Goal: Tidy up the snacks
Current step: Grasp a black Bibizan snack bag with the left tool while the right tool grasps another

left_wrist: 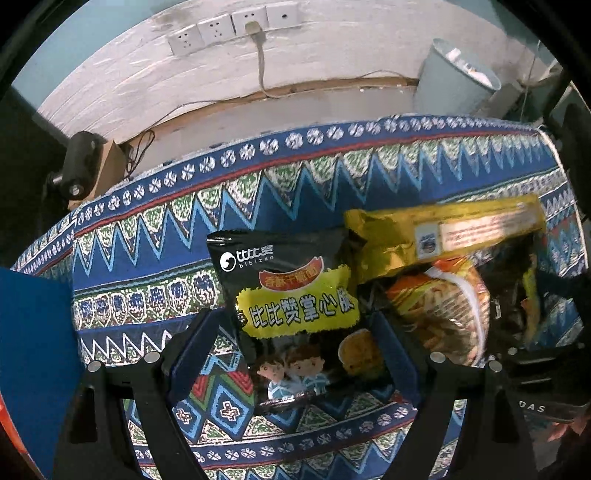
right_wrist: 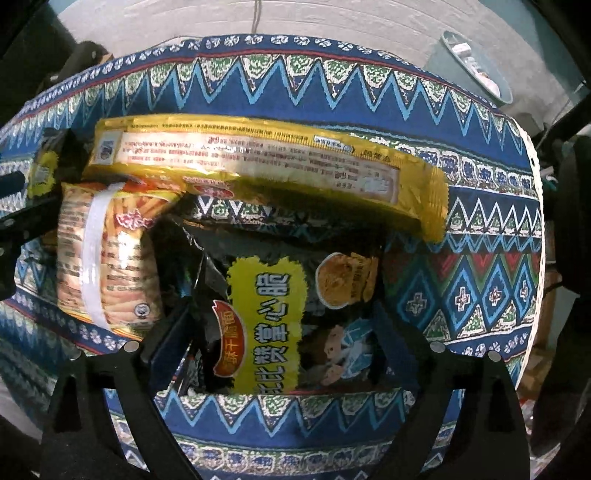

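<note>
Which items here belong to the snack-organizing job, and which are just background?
Belongs to the job:
- black snack packet between the open left claw
- second black packet between the open right claw
- long gold packet
- orange noodle-snack bag

Just lying about:
- patterned tablecloth
- pale bin
- wall sockets

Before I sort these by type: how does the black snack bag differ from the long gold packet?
The black snack bag is short and broad, with yellow lettering and cartoon children; the long gold packet is narrow, showing a strip of small print. The black one lies between open jaws; the gold lies beyond. Both rest on the patterned cloth.
</note>
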`<state>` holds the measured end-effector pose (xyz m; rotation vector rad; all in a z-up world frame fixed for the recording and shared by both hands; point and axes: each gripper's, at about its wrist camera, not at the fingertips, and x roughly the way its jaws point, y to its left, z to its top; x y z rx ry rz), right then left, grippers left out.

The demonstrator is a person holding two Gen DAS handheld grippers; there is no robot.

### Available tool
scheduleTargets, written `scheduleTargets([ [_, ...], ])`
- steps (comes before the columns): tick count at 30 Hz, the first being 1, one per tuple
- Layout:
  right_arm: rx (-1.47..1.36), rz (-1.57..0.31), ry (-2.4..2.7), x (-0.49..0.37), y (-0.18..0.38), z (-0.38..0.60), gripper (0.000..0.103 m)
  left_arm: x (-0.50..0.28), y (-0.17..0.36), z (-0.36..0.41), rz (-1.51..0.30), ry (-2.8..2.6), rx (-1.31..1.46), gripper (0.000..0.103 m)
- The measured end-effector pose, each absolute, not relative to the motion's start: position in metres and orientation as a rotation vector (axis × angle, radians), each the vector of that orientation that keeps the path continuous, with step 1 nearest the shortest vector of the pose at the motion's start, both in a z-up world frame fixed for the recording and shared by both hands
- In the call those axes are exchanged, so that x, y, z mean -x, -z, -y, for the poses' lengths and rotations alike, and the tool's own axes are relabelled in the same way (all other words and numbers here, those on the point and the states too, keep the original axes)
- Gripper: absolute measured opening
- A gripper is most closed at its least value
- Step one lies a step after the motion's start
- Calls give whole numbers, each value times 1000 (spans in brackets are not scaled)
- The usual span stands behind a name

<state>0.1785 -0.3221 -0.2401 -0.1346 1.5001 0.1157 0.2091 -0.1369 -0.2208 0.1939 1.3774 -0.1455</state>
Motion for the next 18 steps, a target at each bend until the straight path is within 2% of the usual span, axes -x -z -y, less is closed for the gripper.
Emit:
scheduleTargets([
  [7, 146, -1498, -128, -180, 242, 319, 94, -217, 235, 116, -1410, 138, -135, 87],
  [9, 151, -1486, -141, -179, 243, 317, 93, -213, 232, 112, -1387, 146, -145, 78],
  [10, 151, -1483, -145, -178, 242, 322, 91, -211, 230, 111, -1375, 149, -164, 67],
  [11, 153, -1480, -147, -176, 241, 324, 89, -208, 230, 112, -1373, 155, -180, 64],
  [18, 130, -1449, -167, -160, 225, 332, 71, -186, 222, 119, -1355, 181, -260, 63],
])
